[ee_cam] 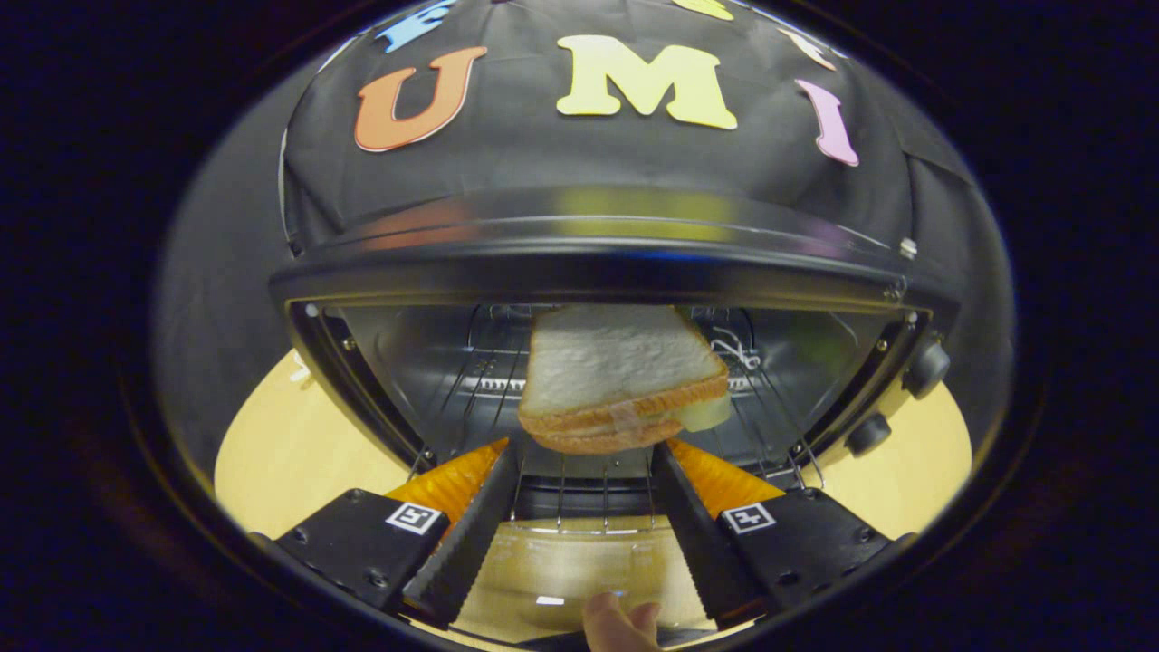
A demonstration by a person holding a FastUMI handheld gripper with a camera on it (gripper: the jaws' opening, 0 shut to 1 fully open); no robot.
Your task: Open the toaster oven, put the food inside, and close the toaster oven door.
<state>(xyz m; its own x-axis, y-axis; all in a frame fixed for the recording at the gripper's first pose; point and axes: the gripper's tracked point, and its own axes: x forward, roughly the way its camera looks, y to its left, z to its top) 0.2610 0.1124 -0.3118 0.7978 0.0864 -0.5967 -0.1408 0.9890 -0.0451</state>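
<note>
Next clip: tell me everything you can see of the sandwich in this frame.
The sandwich is two slices of white bread with tan crusts and a pale filling poking out at one side; it may be a foam model. It hangs level in the toaster oven's open mouth, above the wire rack, its near edge pinched between the fingertips of the gripper. Both fingers appear to press on it; nothing else touches it.

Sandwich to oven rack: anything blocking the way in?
Nothing visible does. The toaster oven door is folded down below the fingers, and the cavity is open. The gripper holds the sandwich at its near edge, already in the opening above the wire rack, which looks bare. A hand sits at the door's near edge.
</note>
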